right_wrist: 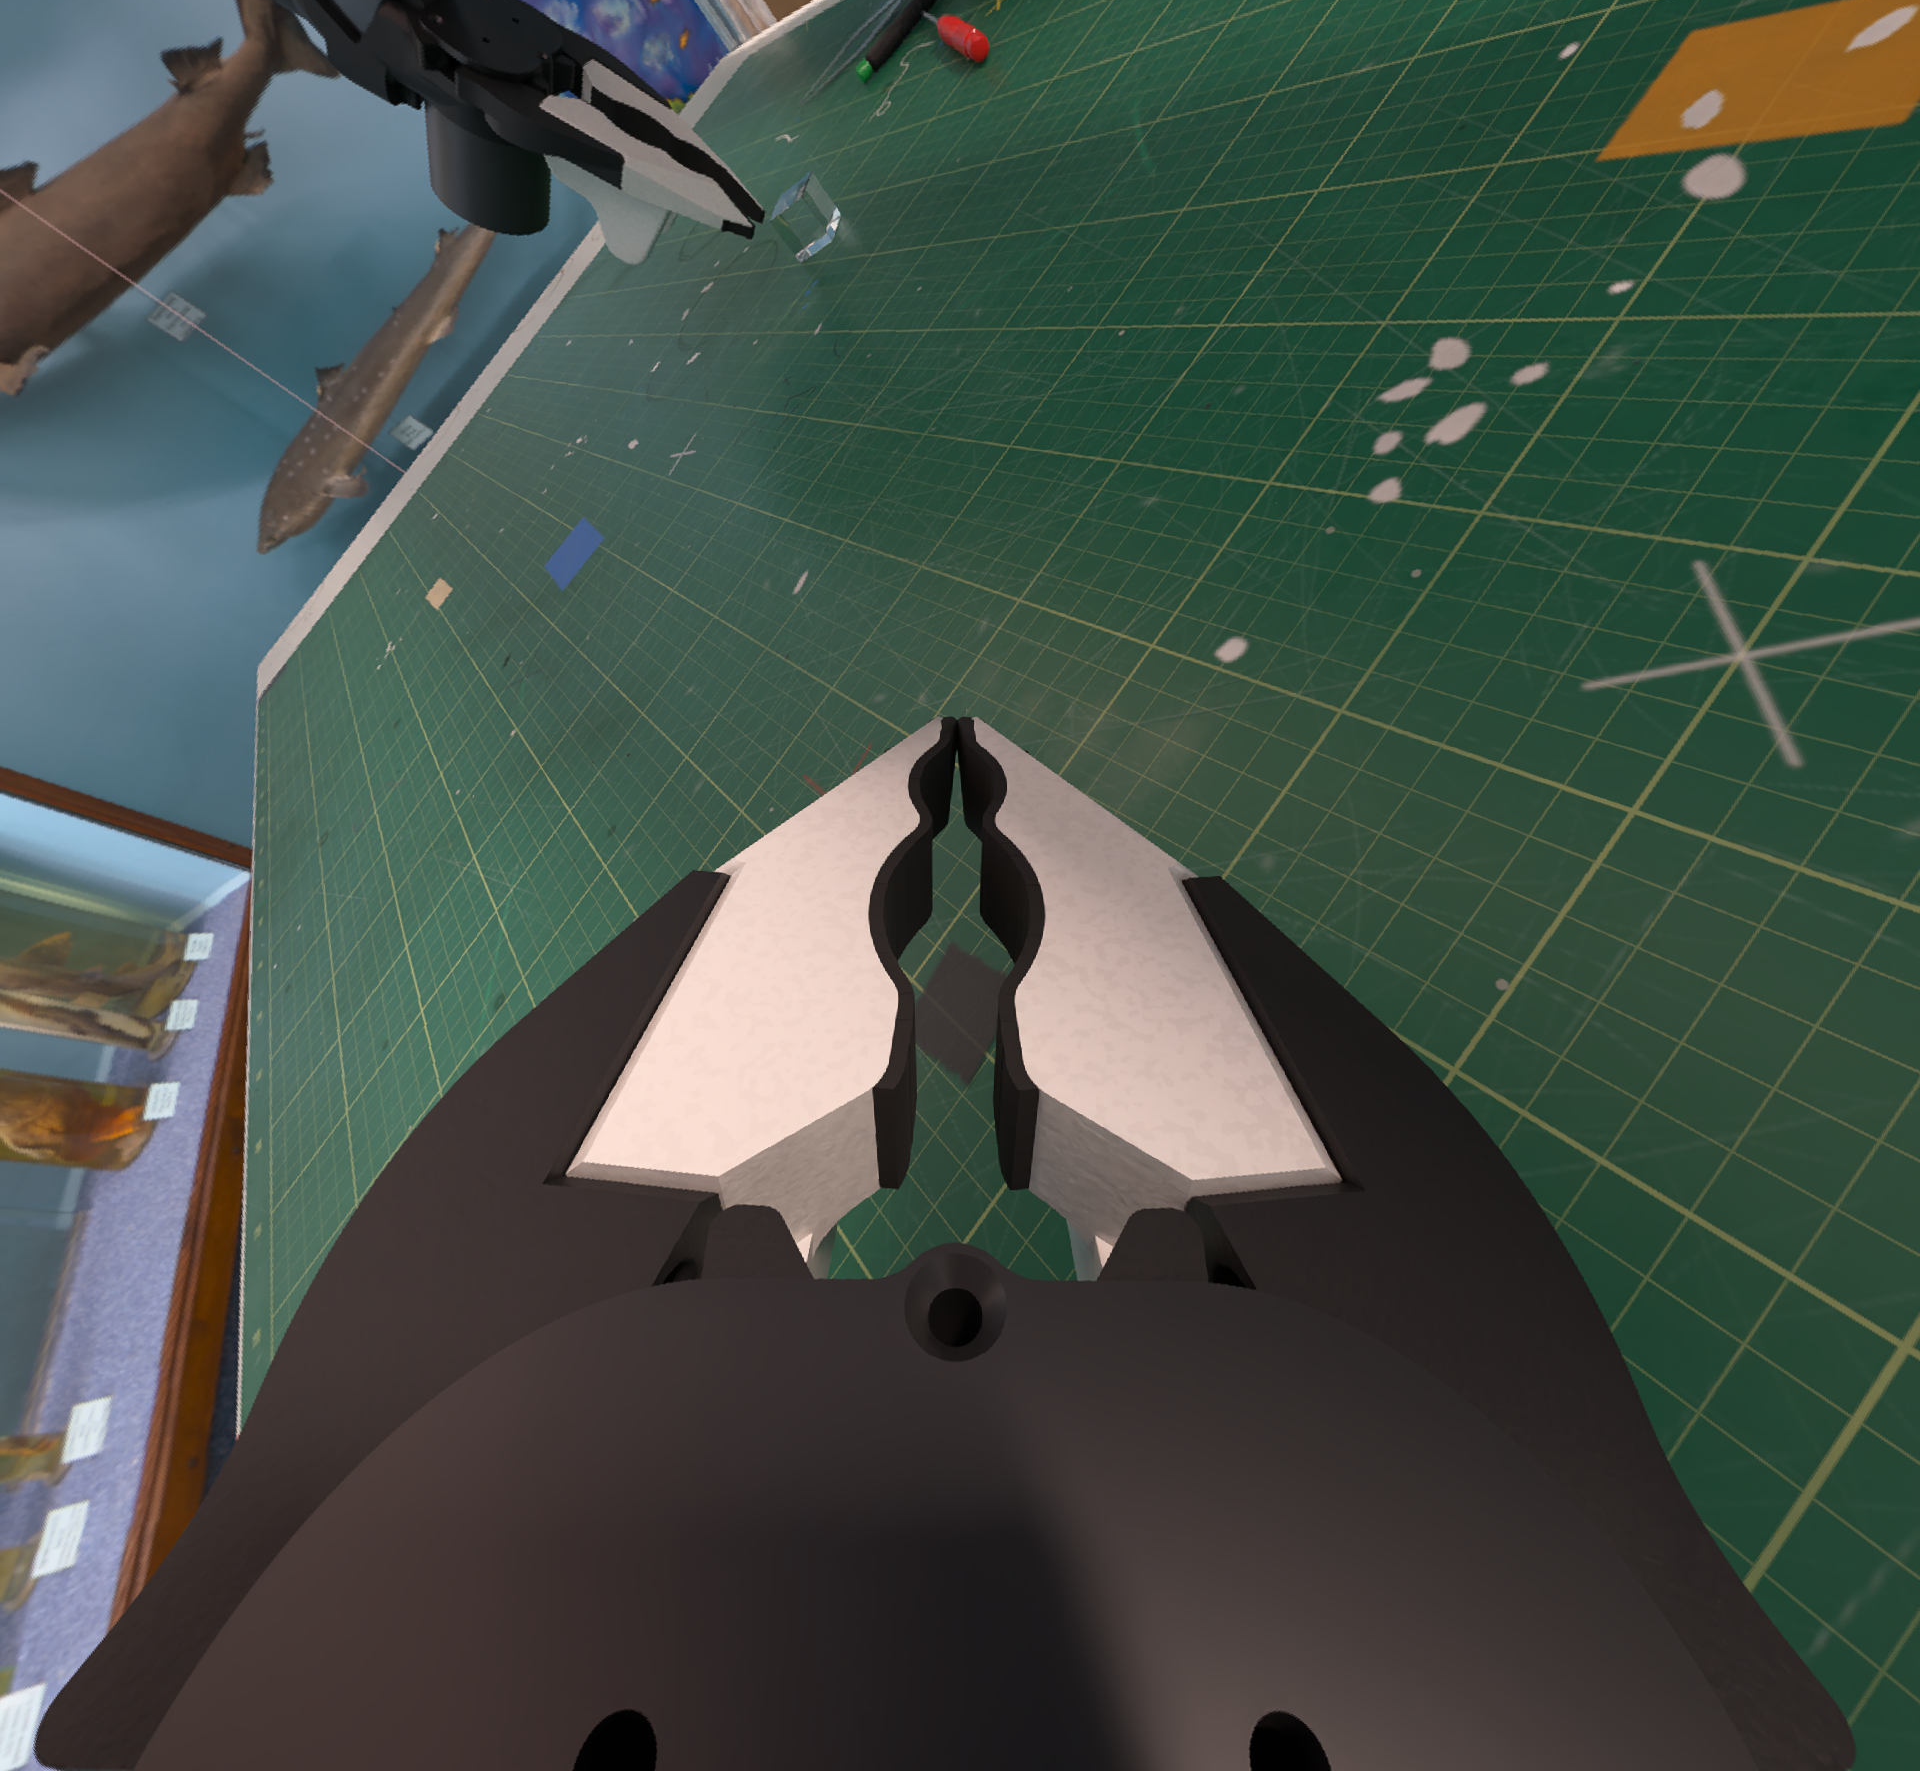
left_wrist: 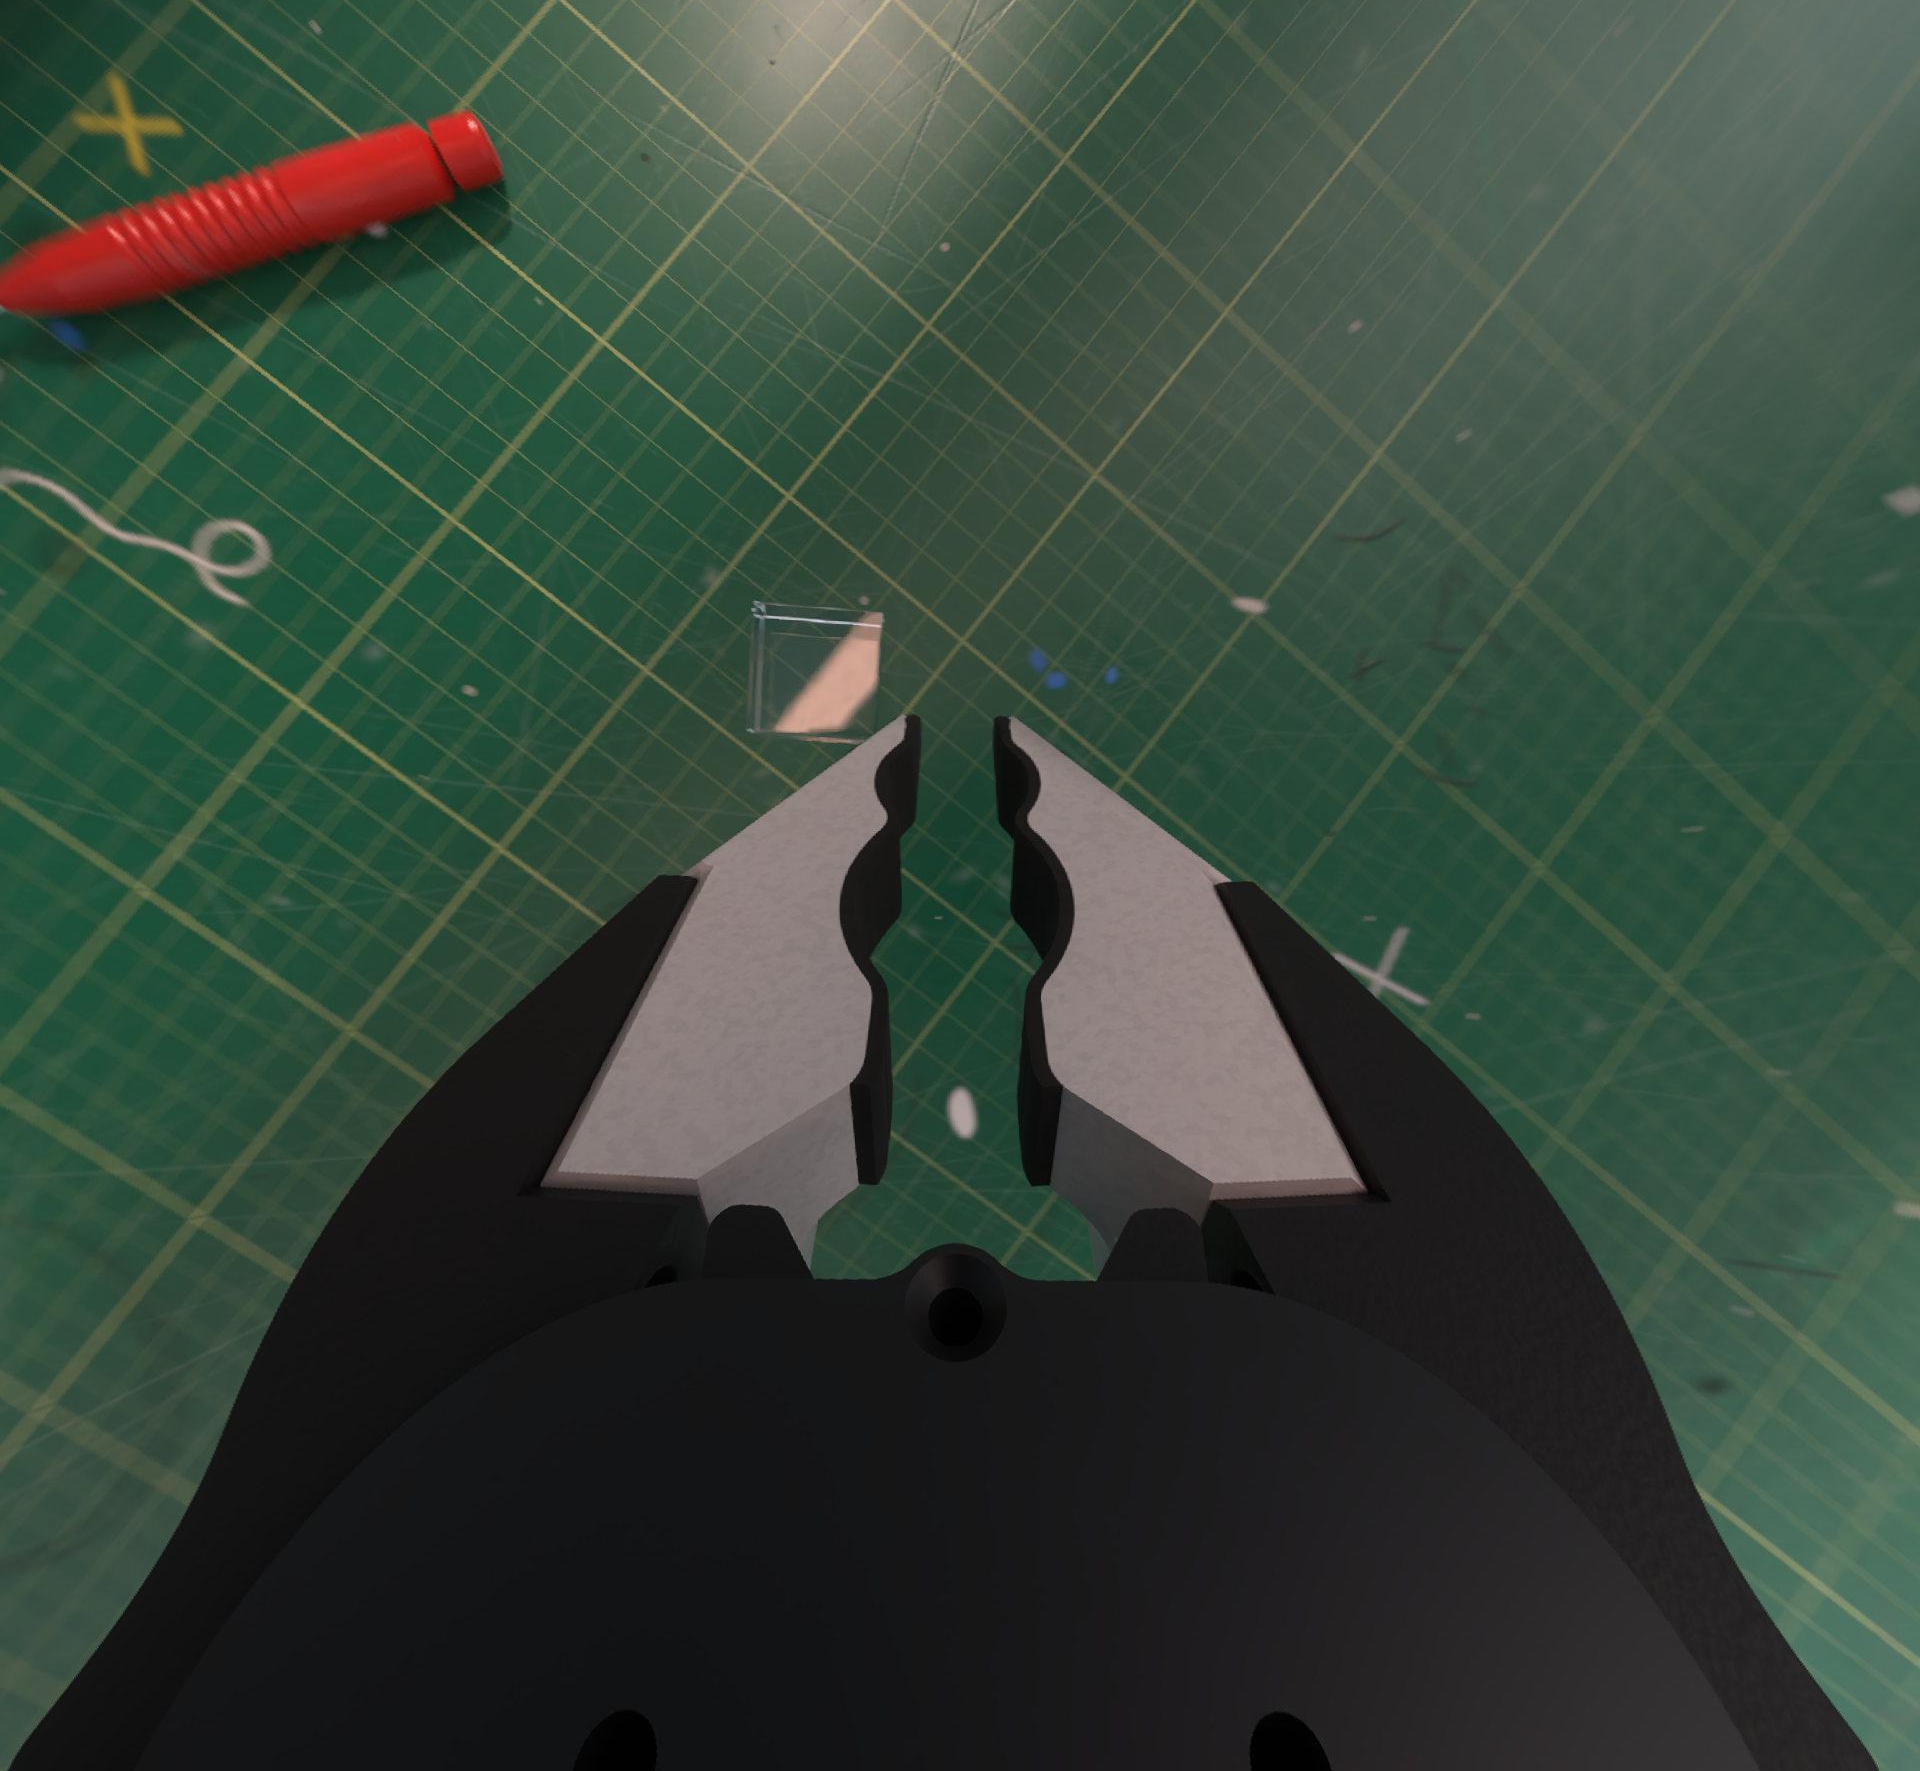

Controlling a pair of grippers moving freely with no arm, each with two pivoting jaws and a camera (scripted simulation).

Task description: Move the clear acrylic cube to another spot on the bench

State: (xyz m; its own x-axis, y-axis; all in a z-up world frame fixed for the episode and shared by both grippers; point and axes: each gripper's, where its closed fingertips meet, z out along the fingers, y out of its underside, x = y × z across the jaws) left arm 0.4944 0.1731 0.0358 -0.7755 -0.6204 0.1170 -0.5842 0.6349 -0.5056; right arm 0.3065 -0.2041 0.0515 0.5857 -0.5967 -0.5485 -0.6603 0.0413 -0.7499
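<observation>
While right tongs [right_wrist: 957, 724] press together, left tongs [left_wrist: 956, 724] gape beside the glassy, sharp-edged cube [left_wrist: 816, 672].

No legible text, brand or number appeared in either view. The green cutting mat [left_wrist: 1351, 371] on the worktop bore only a printed yellow grid and hand-drawn cross marks: a yellow cross [left_wrist: 127, 125] near the red tool in the left wrist view, and a white cross [right_wrist: 1745, 661] in the right wrist view. Small white cards [right_wrist: 88, 1430] stood beside the display-case specimens (their writing was too small and blurred to make out).
</observation>
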